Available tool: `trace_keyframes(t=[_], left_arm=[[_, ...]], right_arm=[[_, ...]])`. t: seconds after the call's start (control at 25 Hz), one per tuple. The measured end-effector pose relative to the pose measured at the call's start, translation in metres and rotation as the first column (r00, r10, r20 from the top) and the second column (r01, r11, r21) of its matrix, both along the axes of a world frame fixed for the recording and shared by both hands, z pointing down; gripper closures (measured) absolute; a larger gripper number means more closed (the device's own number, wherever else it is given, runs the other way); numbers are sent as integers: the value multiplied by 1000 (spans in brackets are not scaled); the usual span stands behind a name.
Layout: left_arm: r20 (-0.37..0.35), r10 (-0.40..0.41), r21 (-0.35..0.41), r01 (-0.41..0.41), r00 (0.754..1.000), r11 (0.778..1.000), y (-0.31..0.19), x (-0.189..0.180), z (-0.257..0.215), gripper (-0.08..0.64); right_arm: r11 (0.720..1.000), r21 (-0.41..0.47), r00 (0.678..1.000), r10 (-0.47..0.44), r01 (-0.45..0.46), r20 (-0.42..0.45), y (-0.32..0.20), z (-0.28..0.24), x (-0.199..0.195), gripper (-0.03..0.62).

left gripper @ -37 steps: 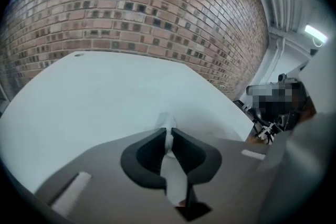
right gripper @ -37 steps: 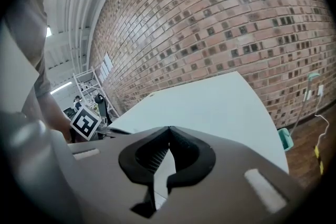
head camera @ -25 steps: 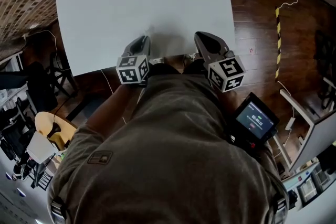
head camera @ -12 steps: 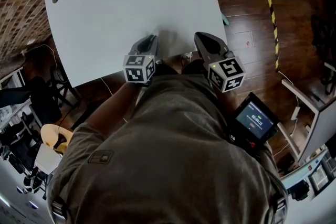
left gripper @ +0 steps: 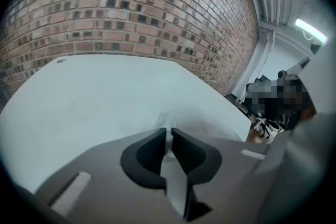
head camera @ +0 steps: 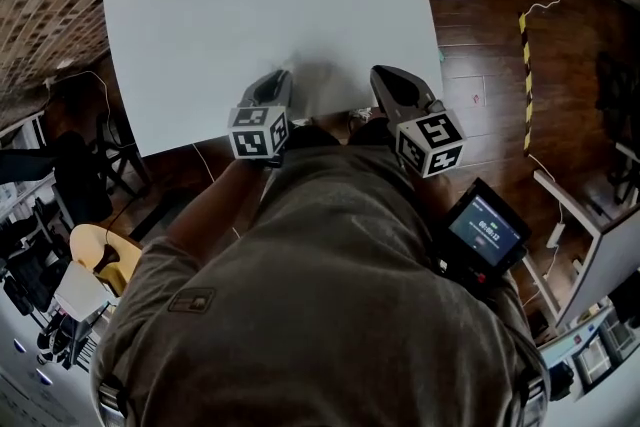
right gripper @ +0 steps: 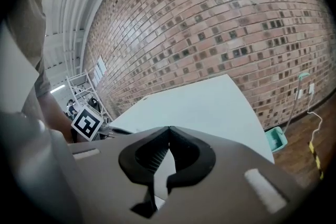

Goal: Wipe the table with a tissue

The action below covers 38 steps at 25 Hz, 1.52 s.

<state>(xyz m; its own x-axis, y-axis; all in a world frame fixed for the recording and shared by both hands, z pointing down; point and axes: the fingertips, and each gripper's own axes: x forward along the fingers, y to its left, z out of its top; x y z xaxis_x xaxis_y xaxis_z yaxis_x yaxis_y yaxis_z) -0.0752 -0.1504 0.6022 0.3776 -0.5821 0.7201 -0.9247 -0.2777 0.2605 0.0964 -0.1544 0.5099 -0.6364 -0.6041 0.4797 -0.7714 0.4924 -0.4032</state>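
The left hand-held gripper (left gripper: 168,131) is pinching a thin white tissue (left gripper: 165,119) between its jaws, and the right hand-held gripper (right gripper: 169,127) has its jaws pressed together on nothing. Both hover over the near edge of the broad white counter (head camera: 260,5), which looks bare all the way to the brick wall apart from a small round hole at its far left corner. Judging from this, the tissue is already in hand and the wiping stroke itself is the step under way or about to begin. The next move probably calls for lowering the left hand-held gripper until the tissue lies flat on the surface, then sweeping it across without loosening the pinch. The tissue stands upright in the grip. A small tip pokes out past the jaw tips towards the counter, and whether it touches the surface cannot be told.
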Motion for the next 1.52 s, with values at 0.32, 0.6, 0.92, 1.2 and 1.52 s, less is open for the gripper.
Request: trace_keyframes(t=[0.32, 0.6, 0.92, 1.2, 1.52], left_arm=[[20, -79, 0, 79, 997, 997, 2, -33, -5, 528], [14, -36, -5, 36, 999, 999, 23, -50, -5, 528], [-31, 69, 1, -69, 997, 998, 41, -43, -2, 528], [-52, 76, 20, -75, 996, 997, 36, -43, -13, 528], [-132, 62, 128, -45, 989, 991, 48, -69, -61, 528]], right_arm=[[999, 7, 999, -45, 45, -3, -3, -6, -17, 580], [998, 12, 998, -55, 56, -21, 8, -9, -44, 580], [1000, 15, 999, -20, 20, -29, 20, -8, -62, 580], [1000, 25, 999, -6, 7, -41, 18, -11, -62, 580], [994, 78, 996, 77, -74, -42, 44, -40, -78, 580]])
